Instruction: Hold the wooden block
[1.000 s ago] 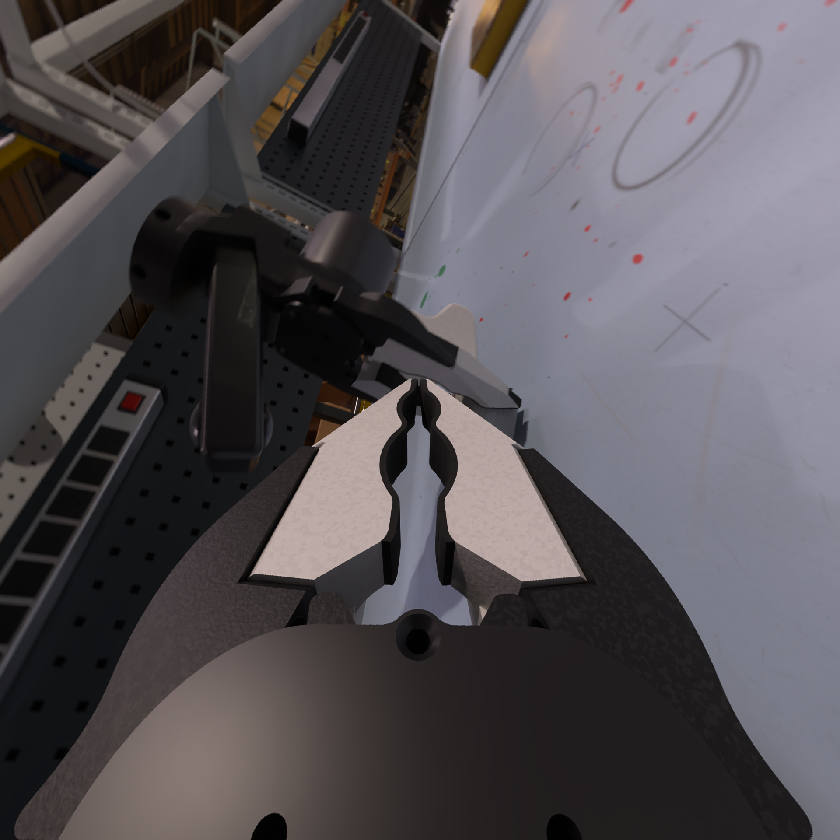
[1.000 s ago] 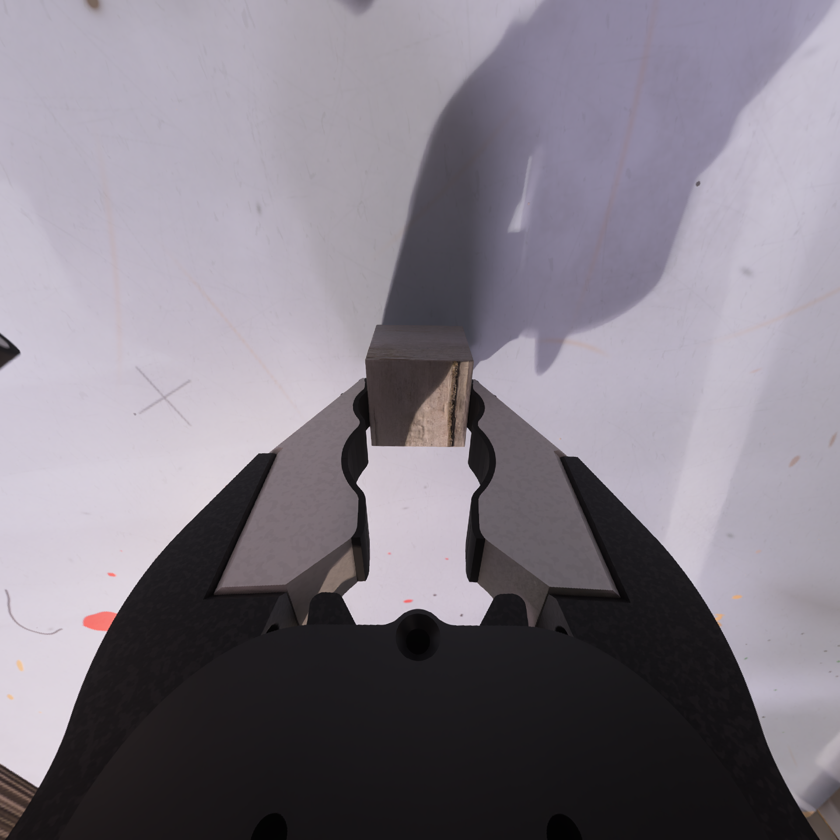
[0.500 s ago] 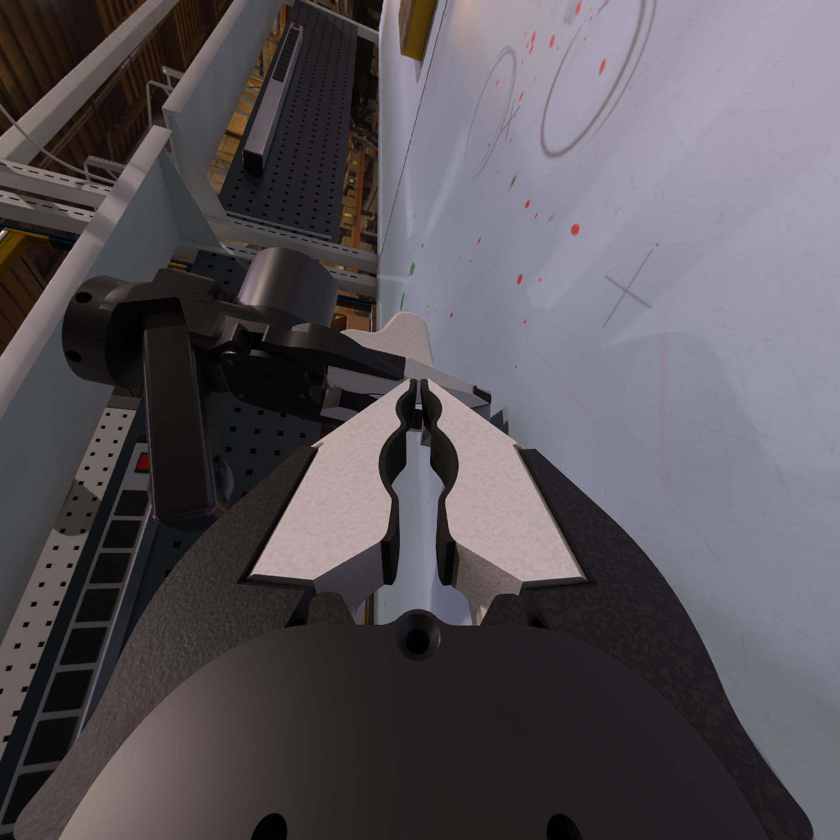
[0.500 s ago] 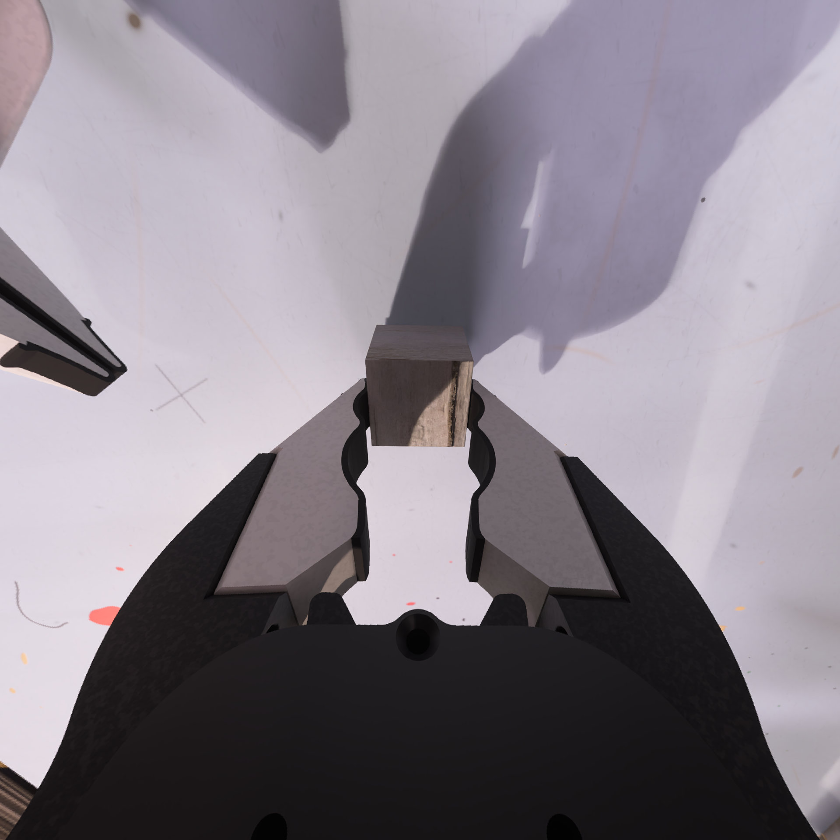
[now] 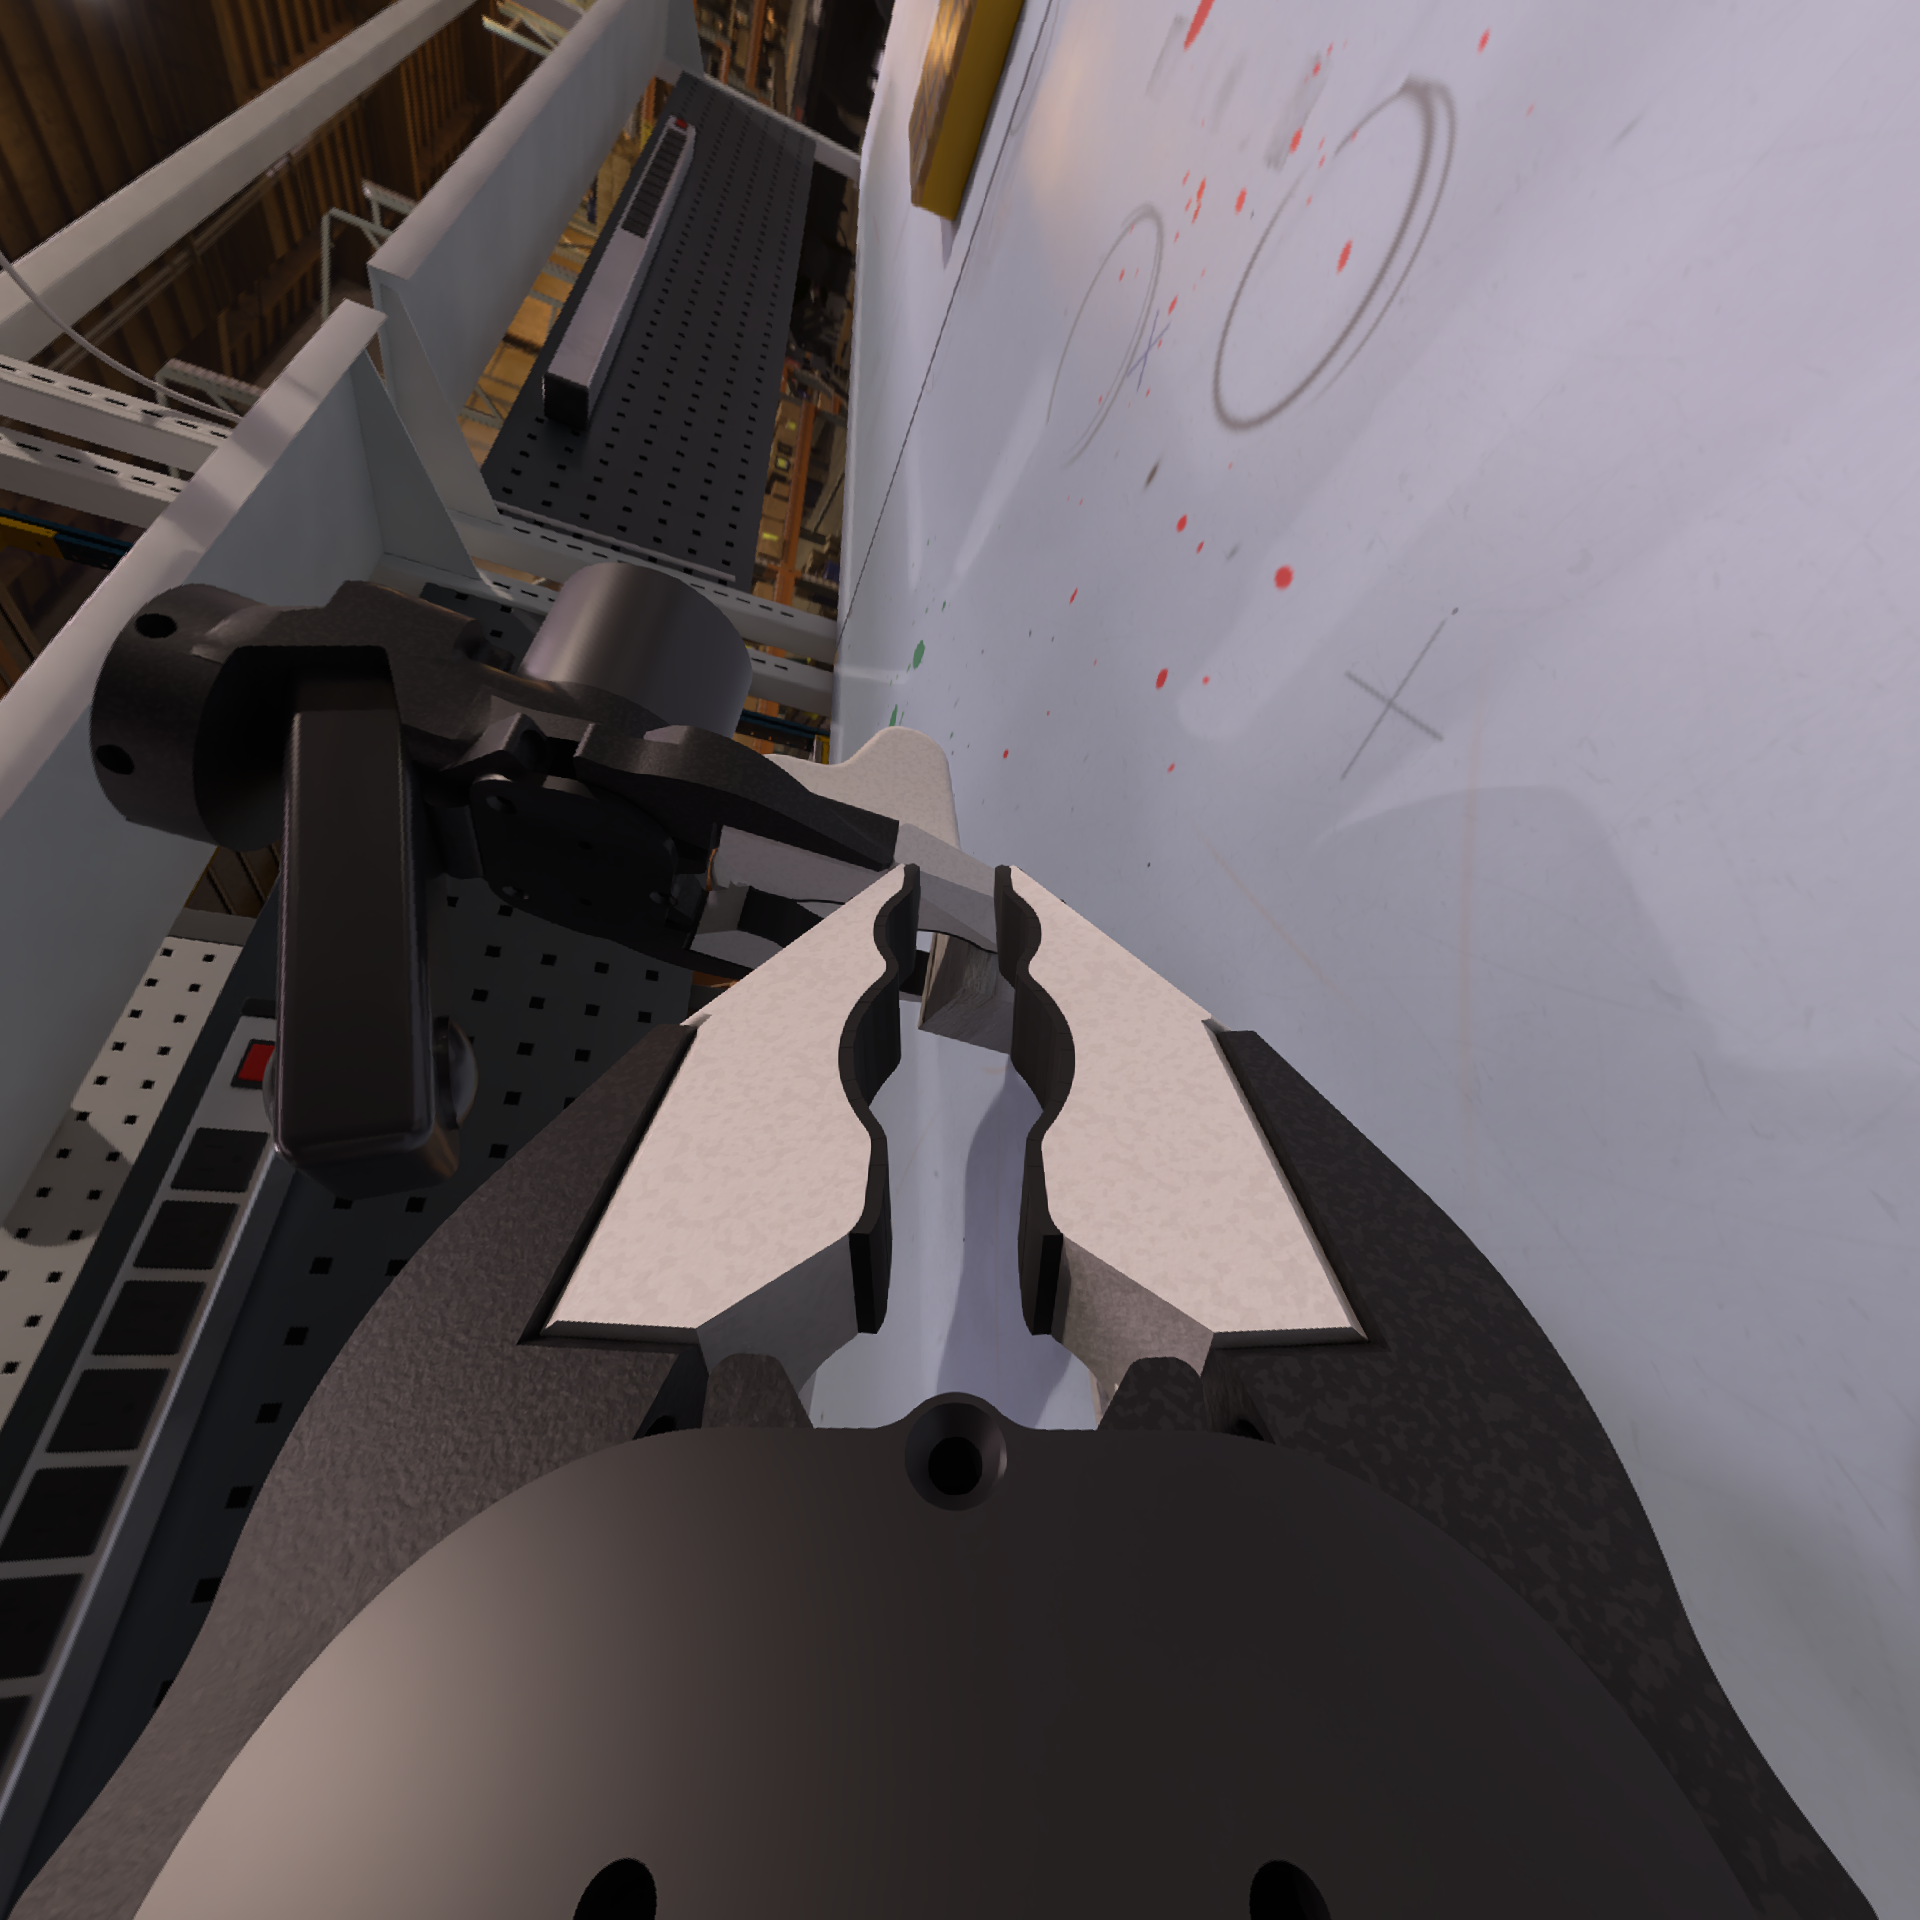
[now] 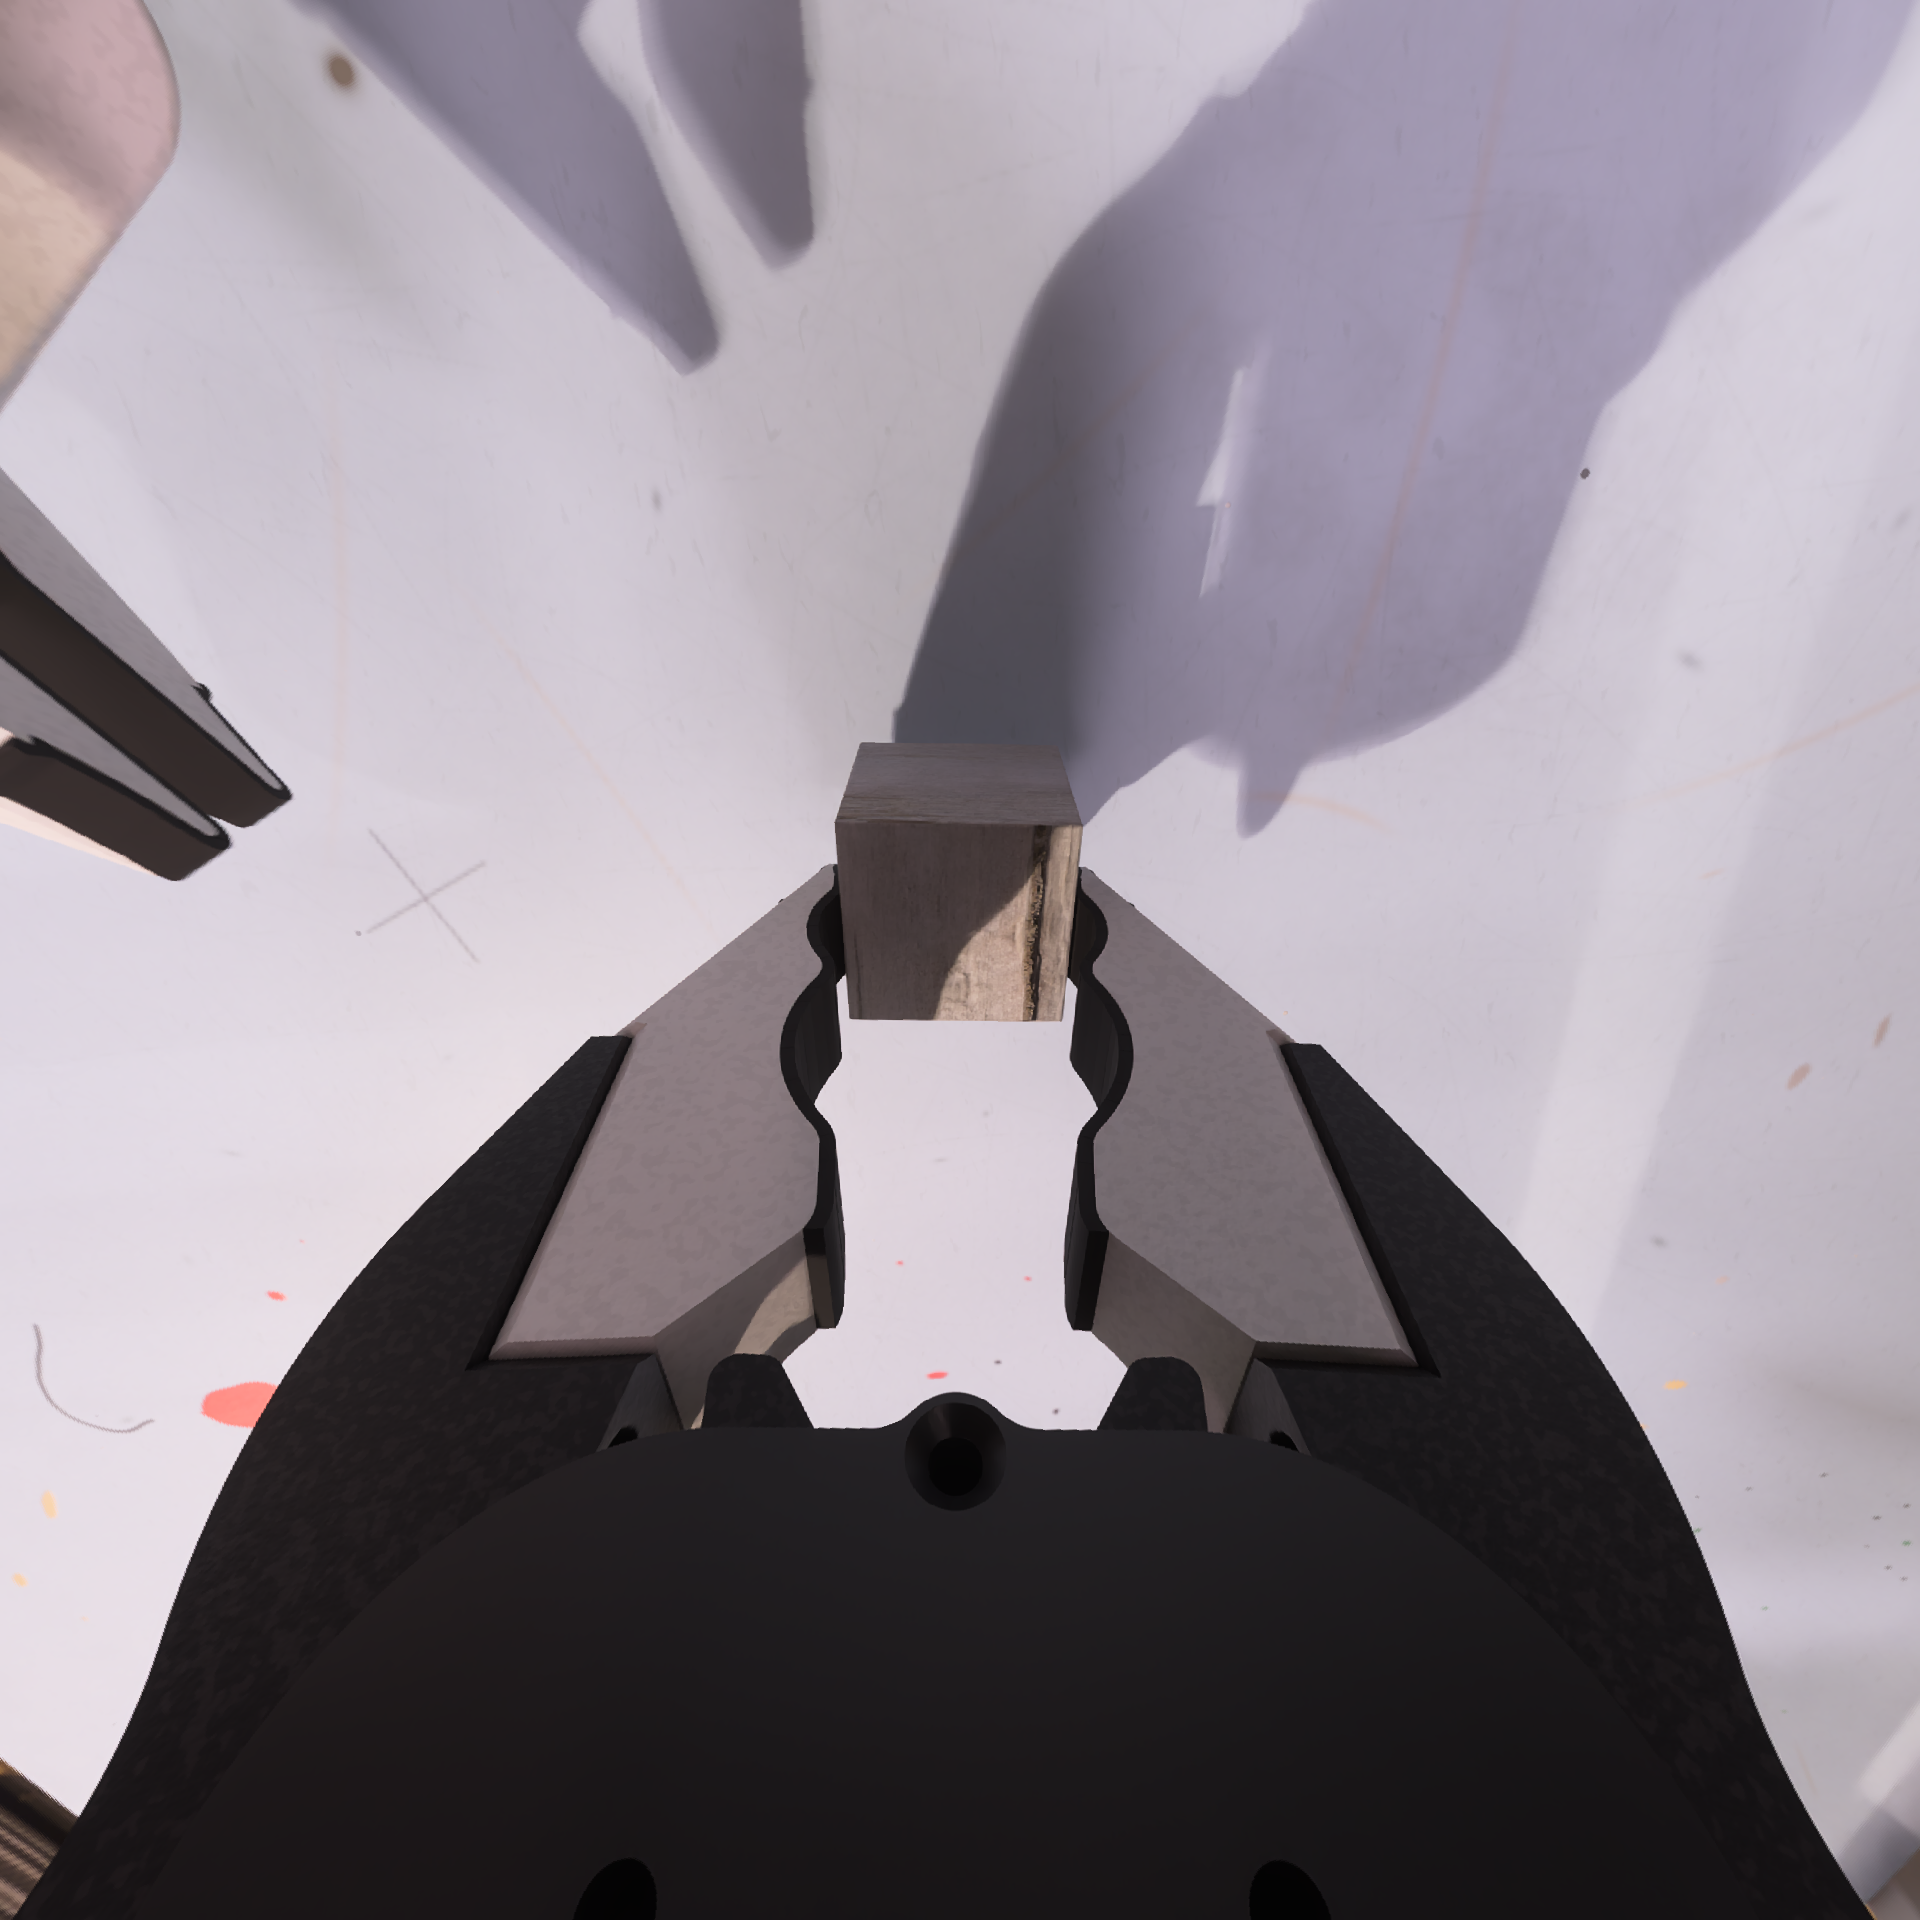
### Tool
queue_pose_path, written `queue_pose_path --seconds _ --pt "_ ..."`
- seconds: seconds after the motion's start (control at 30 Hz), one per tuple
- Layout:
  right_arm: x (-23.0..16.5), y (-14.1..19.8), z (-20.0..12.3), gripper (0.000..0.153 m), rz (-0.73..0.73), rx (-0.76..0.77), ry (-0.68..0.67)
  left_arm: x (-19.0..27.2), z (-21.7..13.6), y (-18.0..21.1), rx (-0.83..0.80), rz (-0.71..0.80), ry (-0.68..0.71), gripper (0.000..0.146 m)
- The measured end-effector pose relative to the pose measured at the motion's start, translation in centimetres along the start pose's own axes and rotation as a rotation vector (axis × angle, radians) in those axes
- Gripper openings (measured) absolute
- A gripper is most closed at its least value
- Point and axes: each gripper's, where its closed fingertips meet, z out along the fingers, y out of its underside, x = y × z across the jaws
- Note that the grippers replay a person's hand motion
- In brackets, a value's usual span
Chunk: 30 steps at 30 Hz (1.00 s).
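Wooden block (image 6: 951, 894), clamped at its two side faces between the fingers (image 6: 717, 1049) of the right gripper (image 6: 954, 883), above the white tabletop (image 6: 1558, 1039). Bare paint-flecked surface lies all round it. Left gripper (image 5: 956, 883), fingers parted, frames the block's near corner in the left wrist view. Beyond the tabletop edge: black pegboard (image 5: 520, 1039) and power strip (image 5: 145, 1299).
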Motion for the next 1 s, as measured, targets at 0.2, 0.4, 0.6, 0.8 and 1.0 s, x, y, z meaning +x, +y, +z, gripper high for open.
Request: queue_pose_path --seconds 0.2,0.4,0.6,0.8,1.0 --pt "-0.1 0.0 0.0 0.041 -0.002 0.001 -0.005 -1.4 -1.0 0.1 0.087 -0.175 -0.031 0.021" --pt "-0.3 -0.2 0.3 0.041 -0.01 -0.003 -0.018 -1.8 0.5 2.4 0.025 -0.32 0.003 0.024" --pt "-0.5 -0.3 0.3 0.041 -0.012 0.003 -0.027 -2.2 1.5 3.5 0.054 -0.435 0.039 0.04" --pt "-0.7 -0.4 0.3 0.041 -0.018 0.005 -0.036 -2.6 2.0 3.3 0.072 -0.413 0.056 0.049" --pt "-0.9 -0.5 0.5 0.041 -0.027 0.004 -0.043 -2.0 2.6 3.9 0.037 -0.384 0.105 0.057"
